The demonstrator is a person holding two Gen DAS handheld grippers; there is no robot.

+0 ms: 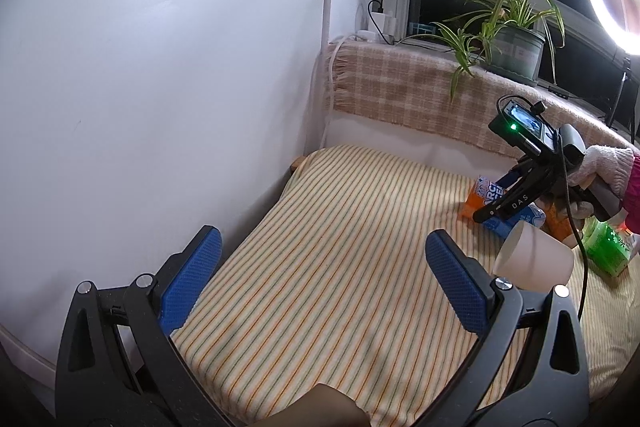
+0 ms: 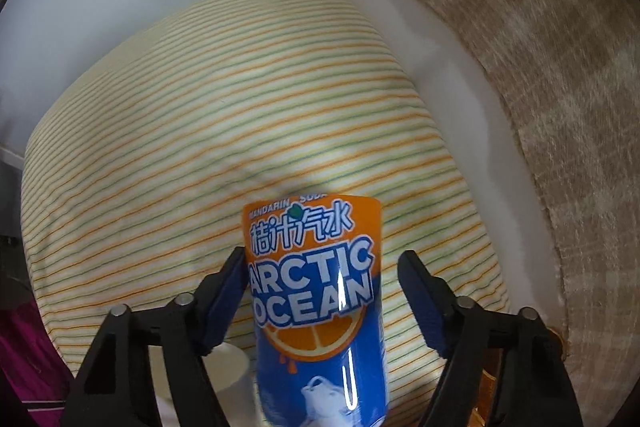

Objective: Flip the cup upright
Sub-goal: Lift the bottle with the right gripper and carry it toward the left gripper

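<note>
Cup [image 1: 534, 259] lying tipped on the striped surface [image 1: 340, 247]!
Left hand-held gripper [image 1: 322, 285] spread wide, empty; right hand-held gripper [image 2: 320, 301] parted around the soda can [image 2: 318, 307], no squeeze.

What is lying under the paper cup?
The paper cup lies on its side on the striped cloth. Whatever is beneath the cloth is covered. The left gripper partly hides its near edge.

My ring light [image 1: 616, 3] flares white at two o'clock; windows are black. Fisheye bends every edge, and my right view's blanket [image 2: 540, 87] smears.
</note>
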